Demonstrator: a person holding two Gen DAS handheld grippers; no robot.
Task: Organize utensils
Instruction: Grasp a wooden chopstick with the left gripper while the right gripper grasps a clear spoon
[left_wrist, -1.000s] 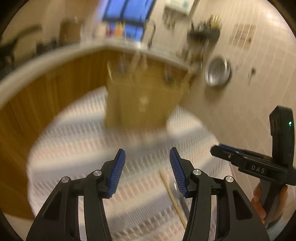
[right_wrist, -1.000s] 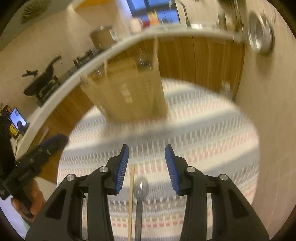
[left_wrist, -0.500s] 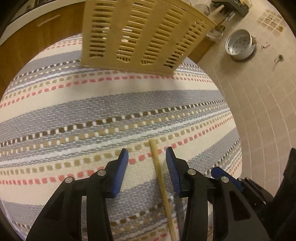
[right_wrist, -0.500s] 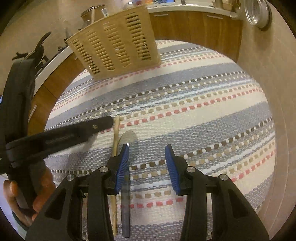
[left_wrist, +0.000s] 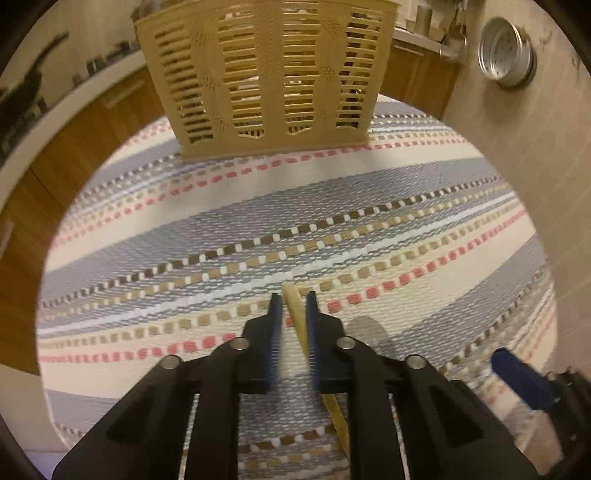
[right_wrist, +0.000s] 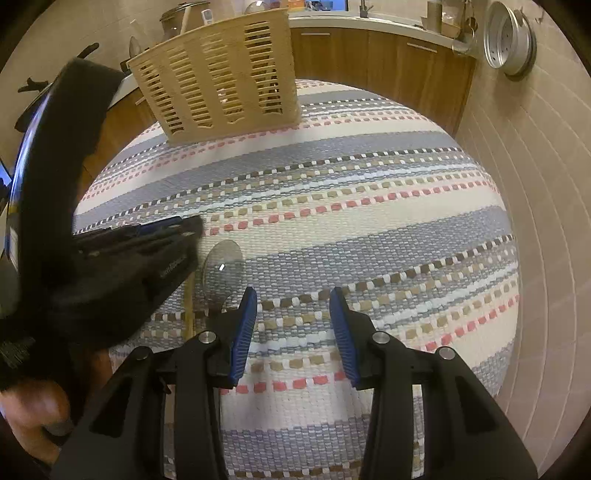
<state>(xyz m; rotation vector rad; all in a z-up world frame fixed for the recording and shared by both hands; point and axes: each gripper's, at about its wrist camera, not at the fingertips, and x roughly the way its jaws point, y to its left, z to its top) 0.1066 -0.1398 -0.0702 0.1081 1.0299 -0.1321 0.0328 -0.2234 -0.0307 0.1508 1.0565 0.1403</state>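
A wooden chopstick (left_wrist: 295, 314) lies on the striped mat (left_wrist: 258, 229). My left gripper (left_wrist: 293, 306) has its blue pads narrowed around the stick's far end; a small gap shows on the left side. A metal spoon (right_wrist: 223, 264) lies beside the stick, its bowl also visible in the left wrist view (left_wrist: 365, 330). My right gripper (right_wrist: 293, 306) is open and empty just right of the spoon. A beige slotted basket (left_wrist: 266, 74) stands at the mat's far edge, also in the right wrist view (right_wrist: 221, 77).
A round metal strainer (right_wrist: 508, 37) lies on the tiled floor at the far right. Wooden cabinets (right_wrist: 388, 62) run behind the basket. The left gripper's body (right_wrist: 92, 258) fills the left of the right wrist view.
My left gripper has dropped to the mat and closed in around the chopstick's end. My right gripper has moved lower and stayed open beside the spoon.
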